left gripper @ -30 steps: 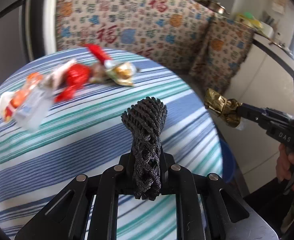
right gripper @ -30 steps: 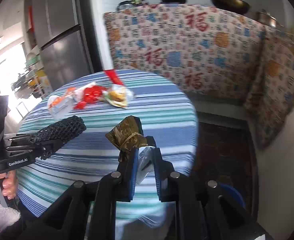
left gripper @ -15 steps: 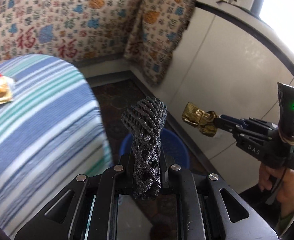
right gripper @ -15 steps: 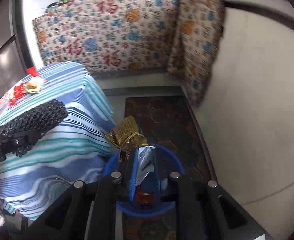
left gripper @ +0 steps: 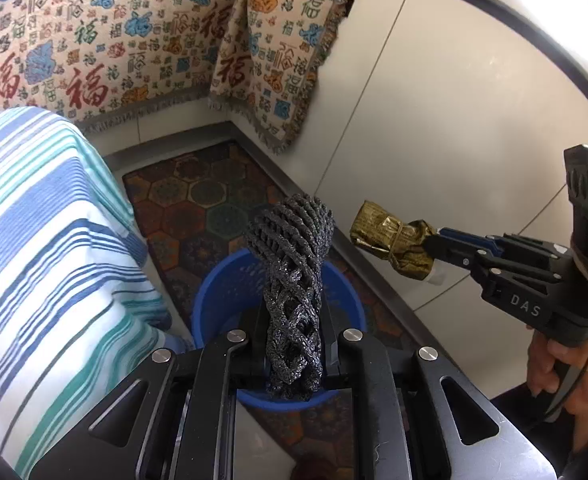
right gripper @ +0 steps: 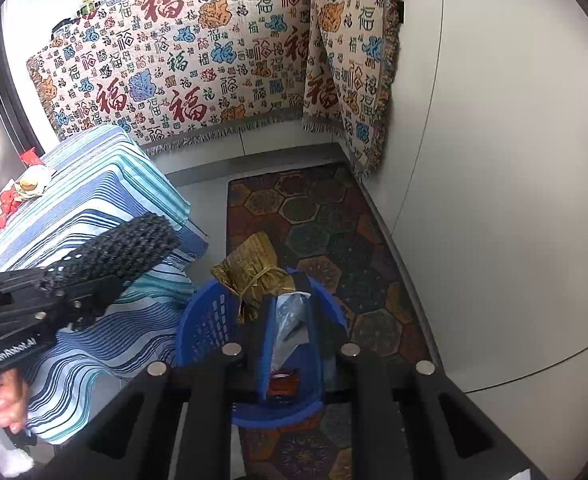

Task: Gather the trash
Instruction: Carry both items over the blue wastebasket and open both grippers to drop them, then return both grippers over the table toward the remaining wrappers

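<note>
My left gripper [left gripper: 292, 320] is shut on a black foam net sleeve [left gripper: 292, 264] and holds it above a blue trash basket [left gripper: 218, 300] on the floor. My right gripper [right gripper: 288, 312] is shut on a gold wrapper bundle [right gripper: 254, 272] with a clear plastic tail, held over the same basket [right gripper: 206, 328]. The gold bundle [left gripper: 393, 240] also shows in the left wrist view, to the right of the basket. The black sleeve [right gripper: 122, 248] shows at the left in the right wrist view. A dark item [right gripper: 282, 384] lies in the basket bottom.
A round table with a striped blue cloth [left gripper: 42, 248] stands left of the basket. More wrappers [right gripper: 22, 192] lie on its far side. A patterned mat [right gripper: 317, 216] covers the floor. White cabinet fronts [right gripper: 493, 200] close the right side, and patterned cloths [right gripper: 198, 68] hang behind.
Both grippers swung off the table to the right and tilted down. The blue basket came into view under them. Each still holds its piece of trash.
</note>
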`<action>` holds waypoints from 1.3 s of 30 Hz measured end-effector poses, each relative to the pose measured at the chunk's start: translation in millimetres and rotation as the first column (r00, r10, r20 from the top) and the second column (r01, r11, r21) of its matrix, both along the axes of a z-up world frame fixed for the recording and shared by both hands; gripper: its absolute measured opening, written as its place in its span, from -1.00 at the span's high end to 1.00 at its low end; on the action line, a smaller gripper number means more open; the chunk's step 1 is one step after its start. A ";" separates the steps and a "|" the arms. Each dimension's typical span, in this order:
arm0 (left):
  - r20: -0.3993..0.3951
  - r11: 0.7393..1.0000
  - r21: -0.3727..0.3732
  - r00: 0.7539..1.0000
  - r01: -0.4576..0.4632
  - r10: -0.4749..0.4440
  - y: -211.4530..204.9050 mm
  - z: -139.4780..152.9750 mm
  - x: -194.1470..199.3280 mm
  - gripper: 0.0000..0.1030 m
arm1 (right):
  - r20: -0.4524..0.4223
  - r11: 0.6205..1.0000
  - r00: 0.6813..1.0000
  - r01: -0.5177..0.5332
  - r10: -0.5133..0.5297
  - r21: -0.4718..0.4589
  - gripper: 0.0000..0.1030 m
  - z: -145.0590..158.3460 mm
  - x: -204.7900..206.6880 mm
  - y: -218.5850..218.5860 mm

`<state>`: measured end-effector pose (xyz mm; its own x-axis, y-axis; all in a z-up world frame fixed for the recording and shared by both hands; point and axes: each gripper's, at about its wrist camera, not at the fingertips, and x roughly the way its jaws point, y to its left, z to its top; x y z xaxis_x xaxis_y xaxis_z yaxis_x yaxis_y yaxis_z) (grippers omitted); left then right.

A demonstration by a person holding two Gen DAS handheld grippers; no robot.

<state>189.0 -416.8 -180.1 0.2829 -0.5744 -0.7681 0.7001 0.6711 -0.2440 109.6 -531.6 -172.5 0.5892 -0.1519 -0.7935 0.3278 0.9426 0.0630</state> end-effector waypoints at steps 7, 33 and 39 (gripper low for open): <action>-0.009 0.999 0.028 1.000 0.019 -0.019 -18.4 -18.7 3.5 0.64 | -0.037 0.999 0.999 -0.001 0.003 0.046 0.66 -16.4 9.5 -8.7; 0.000 0.998 -0.055 0.999 -0.039 0.039 12.8 17.7 12.1 -0.68 | 0.168 0.991 0.983 0.088 -0.070 -0.099 0.11 28.5 13.7 -0.6; 0.062 0.992 -0.061 0.992 -0.107 0.110 88.1 53.7 0.5 -0.84 | 0.259 0.985 0.966 0.055 -0.011 -0.162 -0.13 56.3 20.5 33.9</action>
<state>189.5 -328.8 -126.5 0.3946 -0.5803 -0.7124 0.6396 0.7301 -0.2404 130.1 -497.7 -116.1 0.7618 -0.2917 -0.5784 0.3521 0.9359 -0.0082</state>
